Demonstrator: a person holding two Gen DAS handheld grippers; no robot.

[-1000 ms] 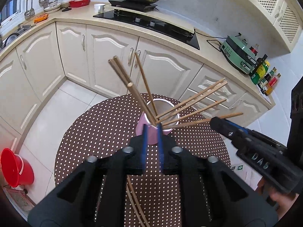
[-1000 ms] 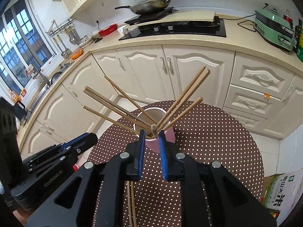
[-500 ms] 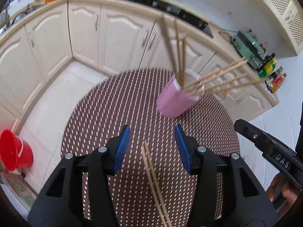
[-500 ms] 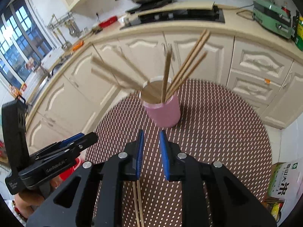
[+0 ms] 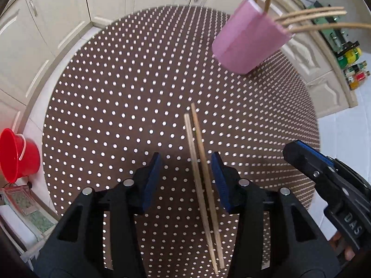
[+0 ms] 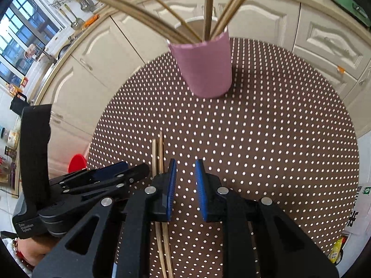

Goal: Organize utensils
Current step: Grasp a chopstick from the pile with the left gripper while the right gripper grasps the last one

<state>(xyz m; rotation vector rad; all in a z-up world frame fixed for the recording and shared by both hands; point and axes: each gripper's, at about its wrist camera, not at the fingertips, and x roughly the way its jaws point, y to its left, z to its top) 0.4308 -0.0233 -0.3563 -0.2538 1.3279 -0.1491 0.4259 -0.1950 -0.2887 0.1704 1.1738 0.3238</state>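
Left gripper (image 5: 185, 180) jaws part-open, just closing slightly, straddling two loose chopsticks (image 5: 200, 173), not gripping. Only right view shows right gripper (image 6: 184, 185) jaws: narrow gap, empty; cup (image 6: 204, 64) at 12 o'clock.

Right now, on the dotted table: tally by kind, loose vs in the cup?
Loose wooden chopsticks lying on the brown polka-dot tablecloth: 2
Wooden chopsticks standing in the cup: cannot count exactly, they overlap
Pink cylindrical cup: 1
Total countable: 3

Two pale, matt wooden chopsticks (image 5: 201, 162) lie on the brown, white-dotted cloth table cover (image 5: 116, 106). Beyond them on that cloth stands a matt pink smooth-sided cup (image 6: 204, 67); beside the table, a glossy red plastic bucket (image 5: 17, 155).
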